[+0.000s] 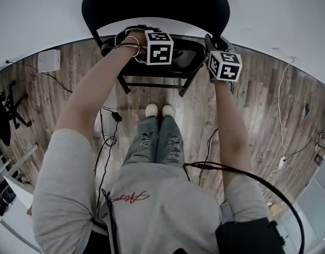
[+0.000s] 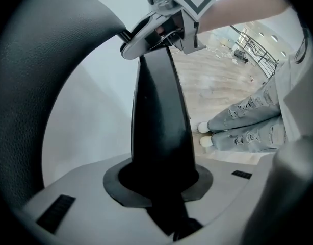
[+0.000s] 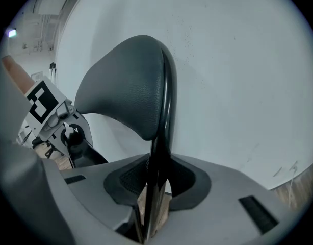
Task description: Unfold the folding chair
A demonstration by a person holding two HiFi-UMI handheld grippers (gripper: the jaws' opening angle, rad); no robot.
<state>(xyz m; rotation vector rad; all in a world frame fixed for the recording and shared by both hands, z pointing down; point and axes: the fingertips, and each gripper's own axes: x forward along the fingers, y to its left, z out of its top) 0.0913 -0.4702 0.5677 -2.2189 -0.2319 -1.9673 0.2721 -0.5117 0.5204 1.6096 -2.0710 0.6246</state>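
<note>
Left claw (image 2: 159, 181) is clamping the black seat (image 2: 159, 111) of the folding chair (image 1: 175, 62), with its pads pressing on both faces of the panel at the seat's left end. Right claw (image 3: 159, 180) is gripping a thin black edge on the chair's right side, with its pads bearing against that edge at the tips. The 2 claws are sitting 1 at each end of the seat. The padded backrest (image 3: 126, 86) is rising beyond them, close to the white wall (image 1: 284, 15). 2 chair legs (image 1: 124, 84) are resting on the wooden floor (image 1: 247, 105). The person is standing just in front of the chair, shoes (image 1: 160, 110) pointing toward it and both arms reaching forward. Cables (image 1: 107, 136) are trailing across the floor beside the feet.
</note>
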